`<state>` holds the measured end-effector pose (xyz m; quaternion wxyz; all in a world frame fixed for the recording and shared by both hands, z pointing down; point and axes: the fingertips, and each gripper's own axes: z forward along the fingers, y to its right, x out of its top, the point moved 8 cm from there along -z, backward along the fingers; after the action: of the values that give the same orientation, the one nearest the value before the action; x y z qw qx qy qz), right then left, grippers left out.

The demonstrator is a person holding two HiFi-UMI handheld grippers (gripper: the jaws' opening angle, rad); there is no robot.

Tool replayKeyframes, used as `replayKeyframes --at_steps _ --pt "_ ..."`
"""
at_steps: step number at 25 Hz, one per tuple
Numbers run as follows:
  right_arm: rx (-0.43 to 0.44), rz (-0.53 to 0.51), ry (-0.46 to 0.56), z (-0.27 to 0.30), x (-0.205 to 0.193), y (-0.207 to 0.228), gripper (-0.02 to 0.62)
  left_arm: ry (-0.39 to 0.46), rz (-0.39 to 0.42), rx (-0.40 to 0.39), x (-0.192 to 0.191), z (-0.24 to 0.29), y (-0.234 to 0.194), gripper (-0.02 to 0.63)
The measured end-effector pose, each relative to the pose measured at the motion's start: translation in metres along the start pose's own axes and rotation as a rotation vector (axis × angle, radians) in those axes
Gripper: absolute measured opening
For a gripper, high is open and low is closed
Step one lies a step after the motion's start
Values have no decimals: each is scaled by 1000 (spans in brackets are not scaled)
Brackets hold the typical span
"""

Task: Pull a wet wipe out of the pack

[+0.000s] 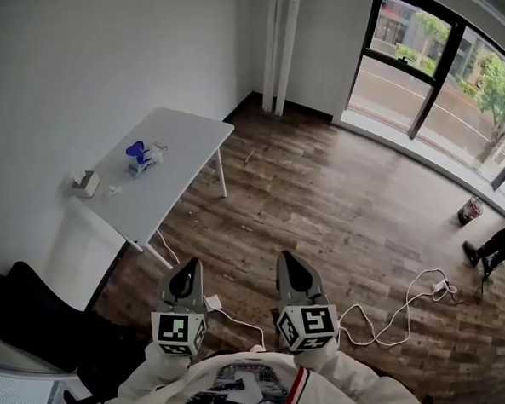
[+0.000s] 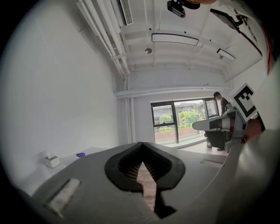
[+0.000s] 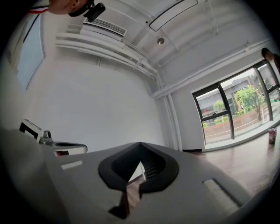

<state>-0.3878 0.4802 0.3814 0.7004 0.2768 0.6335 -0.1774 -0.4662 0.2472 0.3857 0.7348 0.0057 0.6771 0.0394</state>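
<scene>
Wipe pack (image 1: 144, 158) on table (image 1: 188, 142), far off; L gripper (image 1: 188, 270), R gripper (image 1: 291, 263) both jaws closed, empty.

The table (image 1: 188, 137) has a smooth, matt white top on thin legs that look like white painted metal. Around it the floor (image 1: 321, 201) is dark wood plank with a faint sheen. On the table, the wet wipe pack (image 1: 144, 157) looks like shiny film, though it is too small to be sure. In front of the table, the left gripper (image 1: 189, 263) and right gripper (image 1: 288, 259) are matt grey plastic with black ribbed pads (image 2: 129, 164). To the table's right, a smooth white cable (image 1: 399, 313) lies on the wood.
</scene>
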Motion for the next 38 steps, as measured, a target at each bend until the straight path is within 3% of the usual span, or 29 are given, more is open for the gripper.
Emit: replayKeyframes --at_steps 11,17,27,38 --pt "-47 4 -3 -2 -8 35 5 -14 11 -21 -5 33 14 5" --pt "-66 20 -55 21 -23 52 5 -31 11 -48 -15 72 12 5" --pt "-53 29 -138 118 -39 73 5 -77 -27 -54 -33 163 -32 5" --pt "-24 19 -168 243 -27 85 5 -99 -44 -45 -28 260 -96 5"
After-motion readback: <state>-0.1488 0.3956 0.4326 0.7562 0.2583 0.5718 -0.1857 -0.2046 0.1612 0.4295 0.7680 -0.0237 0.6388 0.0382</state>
